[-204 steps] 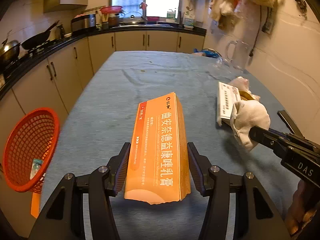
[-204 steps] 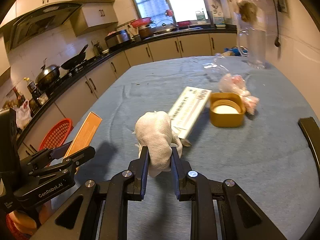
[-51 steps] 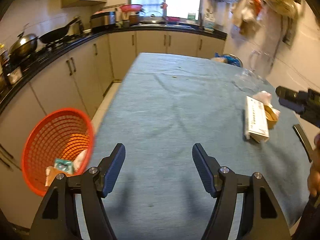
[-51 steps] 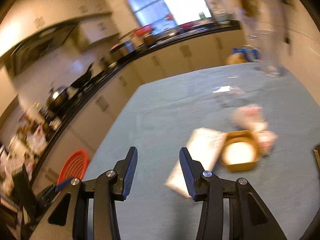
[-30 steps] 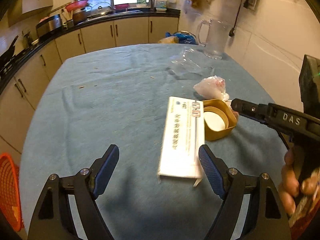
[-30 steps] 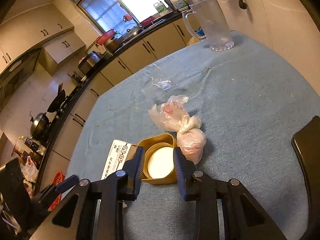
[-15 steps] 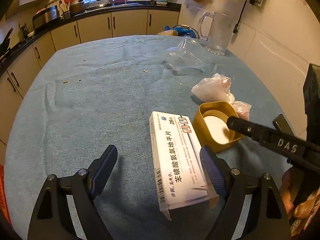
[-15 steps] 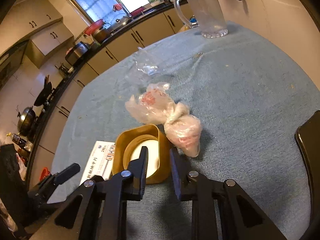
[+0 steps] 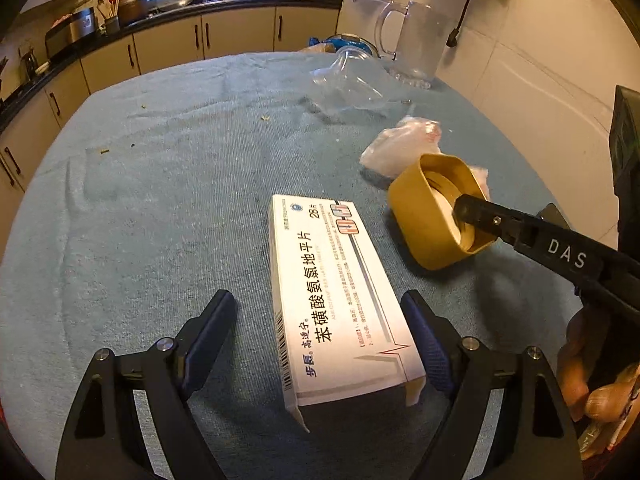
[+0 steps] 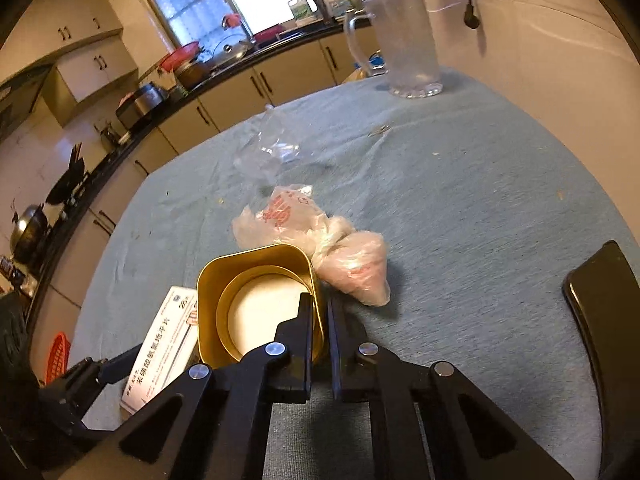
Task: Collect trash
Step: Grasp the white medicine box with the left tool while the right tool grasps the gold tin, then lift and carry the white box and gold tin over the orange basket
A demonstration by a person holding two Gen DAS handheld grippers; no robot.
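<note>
Left wrist view: left gripper (image 9: 318, 330) is sitting wide open, jaws straddling the near end of the long white cardboard medicine box with blue print (image 9: 338, 300), pads clear of both long sides. Box is lying flat on the round table under a blue-grey cloth (image 9: 160, 200), in the near-centre area, long axis pointing toward the far edge. Just beside the box toward the right edge, the gold rounded-square tin lid (image 9: 432, 220) is sitting tilted, open side facing the right gripper (image 9: 464, 210), whose finger is reaching inside the rim. Crumpled pinkish-white plastic bag (image 9: 400, 144) is touching the lid's far side. Clear crumpled plastic wrap (image 9: 352, 88) and a clear glass pitcher (image 9: 412, 44) are lying and standing near the far right edge. Right wrist view: right gripper (image 10: 320, 312) is pinching the gold tin lid (image 10: 256, 276) by its right-hand wall, one finger inside, one outside, jaws nearly together. The plastic bag (image 10: 320, 244) is lying against the lid's far-right corner. The medicine box (image 10: 164, 352) is showing just left of the lid, with the left gripper's fingers (image 10: 100, 368) beside its near end. An orange mesh basket (image 10: 56, 356) is partly showing beyond the table's left edge, down low. The pitcher (image 10: 408, 44) is standing at the far edge.
</note>
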